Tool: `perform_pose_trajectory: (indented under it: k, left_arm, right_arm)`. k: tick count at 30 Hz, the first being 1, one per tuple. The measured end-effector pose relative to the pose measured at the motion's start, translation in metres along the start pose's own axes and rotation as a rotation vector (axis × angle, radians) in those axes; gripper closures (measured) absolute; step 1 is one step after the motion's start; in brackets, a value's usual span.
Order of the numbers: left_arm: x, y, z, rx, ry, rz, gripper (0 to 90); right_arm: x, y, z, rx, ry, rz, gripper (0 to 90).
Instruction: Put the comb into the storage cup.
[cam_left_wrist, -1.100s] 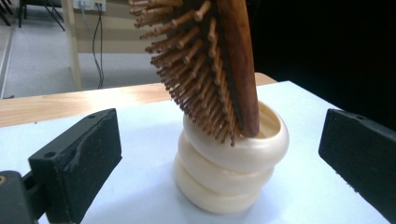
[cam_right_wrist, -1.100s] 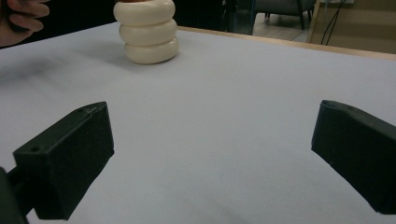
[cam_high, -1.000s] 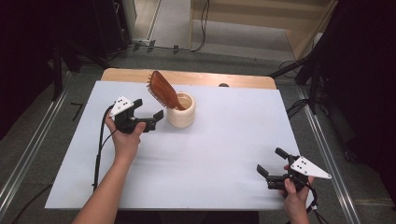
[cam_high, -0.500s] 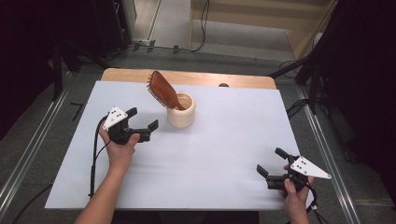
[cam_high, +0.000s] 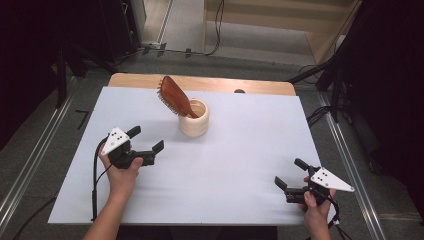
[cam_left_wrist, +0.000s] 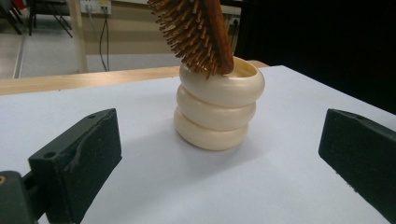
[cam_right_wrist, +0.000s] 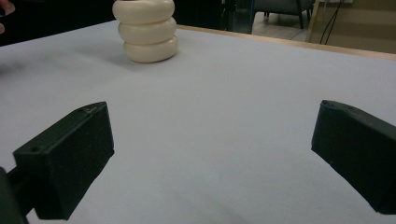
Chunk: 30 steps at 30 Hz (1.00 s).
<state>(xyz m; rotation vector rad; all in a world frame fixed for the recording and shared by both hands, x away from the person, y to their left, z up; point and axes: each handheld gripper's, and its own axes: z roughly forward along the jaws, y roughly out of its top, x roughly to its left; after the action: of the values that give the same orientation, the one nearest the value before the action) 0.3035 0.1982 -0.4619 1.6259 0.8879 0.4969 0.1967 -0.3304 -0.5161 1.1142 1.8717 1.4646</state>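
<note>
The table (cam_high: 240, 165), covered by a white sheet with a strip of bare wood along its far edge, carries little: one cream holder and the two grippers. The cream ribbed holder (cam_high: 194, 118) — three stacked rounded rings in the left gripper view — stands upright toward the far middle of the sheet. In it sits a wooden hairbrush (cam_high: 174, 96), handle down inside the cup, its bristled head leaning out over the rim toward the far left.

The left gripper (cam_high: 146, 144) is held above the sheet near the holder, on its near-left side and apart from it; its jaws are spread wide and hold nothing, with the holder framed between them in the left gripper view. The right gripper (cam_high: 290, 176) is at the near right corner, well apart from the holder, its jaws likewise spread and empty.

As a judgement: the work in hand looks to be putting the hairbrush into the holder, and that part appears done — the brush rests there on its own, with neither gripper touching it. What is left seems small: perhaps only bringing the left gripper to rest like the right. The brush leans rather than stands straight, yet the holder sits flat and shows no tilt.
</note>
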Motion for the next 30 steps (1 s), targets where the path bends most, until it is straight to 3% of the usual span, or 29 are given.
perform_pose_trajectory:
  k: [6, 30]
  left_arm:
    - [-0.002, -0.003, -0.012, -0.005, 0.008, 0.004, 0.0]
    - [-0.007, -0.019, -0.052, 0.027, 0.043, 0.085, 0.0]
  right_arm:
    - [0.000, 0.000, 0.000, 0.001, -0.002, 0.001, 0.0]
    - [0.001, 0.000, 0.000, 0.003, -0.011, -0.001, 0.0]
